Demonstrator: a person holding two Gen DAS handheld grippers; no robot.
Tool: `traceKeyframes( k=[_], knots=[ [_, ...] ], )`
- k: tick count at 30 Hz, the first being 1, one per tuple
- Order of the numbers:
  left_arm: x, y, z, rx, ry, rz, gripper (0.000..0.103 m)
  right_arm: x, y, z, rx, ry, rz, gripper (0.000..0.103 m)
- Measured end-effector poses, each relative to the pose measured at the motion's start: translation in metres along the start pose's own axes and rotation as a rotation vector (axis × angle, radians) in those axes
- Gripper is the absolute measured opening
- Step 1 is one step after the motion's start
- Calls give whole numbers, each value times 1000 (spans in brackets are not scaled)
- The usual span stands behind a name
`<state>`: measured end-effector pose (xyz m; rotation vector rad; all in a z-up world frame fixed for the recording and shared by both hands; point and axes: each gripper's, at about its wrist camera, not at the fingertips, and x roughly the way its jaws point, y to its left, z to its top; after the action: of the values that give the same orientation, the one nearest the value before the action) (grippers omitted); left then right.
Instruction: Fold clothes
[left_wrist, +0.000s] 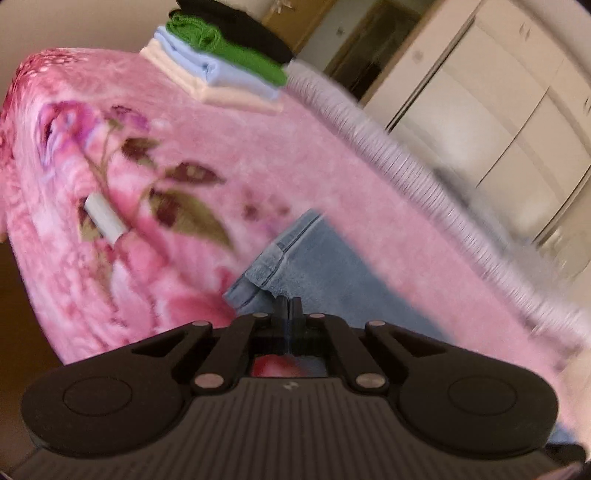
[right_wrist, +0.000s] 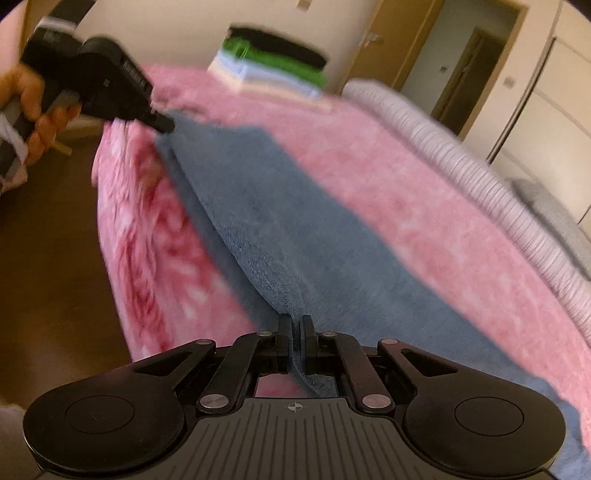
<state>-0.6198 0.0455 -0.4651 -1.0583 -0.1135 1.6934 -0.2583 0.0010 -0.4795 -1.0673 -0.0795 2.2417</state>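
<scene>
- Left wrist: low, close over the pink blanket (left_wrist: 258, 155), facing along it toward the folded stack (left_wrist: 221, 62) (tilted).
- Right wrist: close, facing the same way.
- Shared: blanket, stack, denim garment (right_wrist: 295, 229).

A pink floral blanket (left_wrist: 207, 155) covers the bed. A small white cylinder (left_wrist: 103, 218) lies on its flower print, out at nine o'clock. A ribbed white cover (right_wrist: 461, 162) runs along the two o'clock side, with pale wardrobe doors (left_wrist: 491, 110) behind it and a wooden doorway (right_wrist: 469, 59) at one o'clock.
</scene>
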Motion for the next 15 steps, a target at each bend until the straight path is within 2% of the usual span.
traceKeyframes(
  k=[3, 5, 6, 8, 11, 15],
  knots=[
    [1, 1, -4, 17, -2, 36, 8, -4, 0, 1, 49, 3, -6, 12],
    [-7, -6, -6, 31, -30, 96, 6, -20, -23, -28, 282, -21, 4, 17],
    [-11, -11, -6, 50, -44, 130, 8, -29, -35, -43, 407, -35, 9, 20],
    [-20, -23, -9, 96, -53, 147, 8, -47, -59, -75, 659, -62, 20, 22],
    [-31, -51, -22, 168, -12, 64, 8, -73, -95, -122, 1037, -103, 36, 24],
    [-26, -102, -57, 295, 108, -117, 8, -109, -143, -185, 1540, -158, 58, 24]
  ],
)
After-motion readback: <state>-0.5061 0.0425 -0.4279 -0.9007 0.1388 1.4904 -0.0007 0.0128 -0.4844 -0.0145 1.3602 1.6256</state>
